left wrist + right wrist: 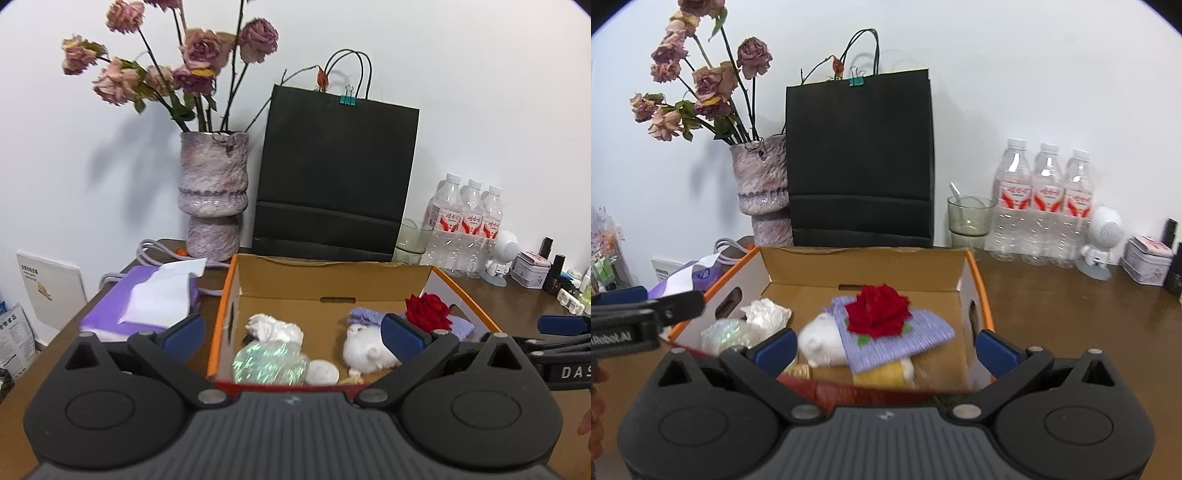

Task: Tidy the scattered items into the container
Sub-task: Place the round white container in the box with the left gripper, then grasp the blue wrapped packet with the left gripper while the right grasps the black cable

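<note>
An open cardboard box [332, 278] with an orange rim stands on the brown table just ahead of both grippers. Inside it lie a red fabric rose [878, 309] on a lilac knitted cloth [923, 334], a white plush [364, 345], a crumpled white piece [273, 326], an iridescent pouch [269, 363] and a yellow spool [882, 374]. My left gripper [294, 339] is open over the box's near wall and holds nothing. My right gripper [886, 352] is open too, empty, at the box's [860, 264] near edge. Each gripper shows at the side of the other's view.
Behind the box stand a black paper bag [336, 177], a mottled vase [212, 192] of dried roses, a glass cup [969, 218] and three water bottles [1043, 206]. A purple tissue pack [144, 301] lies left; a white robot figure [1100, 240] and tin [1147, 264] stand right.
</note>
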Motion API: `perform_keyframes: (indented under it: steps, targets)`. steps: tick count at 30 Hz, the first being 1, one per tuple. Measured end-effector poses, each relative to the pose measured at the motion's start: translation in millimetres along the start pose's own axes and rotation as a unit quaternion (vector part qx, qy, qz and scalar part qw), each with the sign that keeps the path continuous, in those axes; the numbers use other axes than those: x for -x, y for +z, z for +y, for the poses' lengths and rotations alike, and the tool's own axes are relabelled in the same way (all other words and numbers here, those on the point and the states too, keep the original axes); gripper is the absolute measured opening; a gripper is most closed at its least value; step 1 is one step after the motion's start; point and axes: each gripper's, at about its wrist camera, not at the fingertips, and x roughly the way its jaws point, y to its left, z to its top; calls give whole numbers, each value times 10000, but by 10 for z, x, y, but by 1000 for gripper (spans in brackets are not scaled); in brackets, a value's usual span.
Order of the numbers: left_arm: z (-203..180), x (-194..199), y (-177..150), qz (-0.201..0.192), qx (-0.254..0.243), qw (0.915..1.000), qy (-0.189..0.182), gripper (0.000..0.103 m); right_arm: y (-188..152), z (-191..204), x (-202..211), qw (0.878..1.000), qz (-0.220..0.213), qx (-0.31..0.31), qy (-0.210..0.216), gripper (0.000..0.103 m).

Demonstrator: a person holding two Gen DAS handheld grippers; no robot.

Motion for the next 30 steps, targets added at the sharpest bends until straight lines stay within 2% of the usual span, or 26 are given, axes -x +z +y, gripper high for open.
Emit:
perform_keyframes:
  steps: [8, 13, 19, 22, 30]
  targets:
    - [101, 515, -339, -255, -268, 9993, -87, 103, -445, -77, 371, 9997, 158, 66, -196, 103]
    - [101, 651, -651, -154, -498, 9985, -183, 103, -862, -124, 487, 9989, 343, 39, -306, 103]
    - [25, 803, -1071, -280, -989, 9947, -12, 103, -1291, -207, 649, 9981, 457, -171, -381, 103]
    - [-2, 767, -1135, -155, -1033, 9944, -129, 103, -1361, -215, 691, 9983, 436, -164, -361, 103]
    - [-130, 422, -1145, 383, -1098, 9932, -100, 103, -1253, -126, 486, 9987, 445, -14, -248, 103]
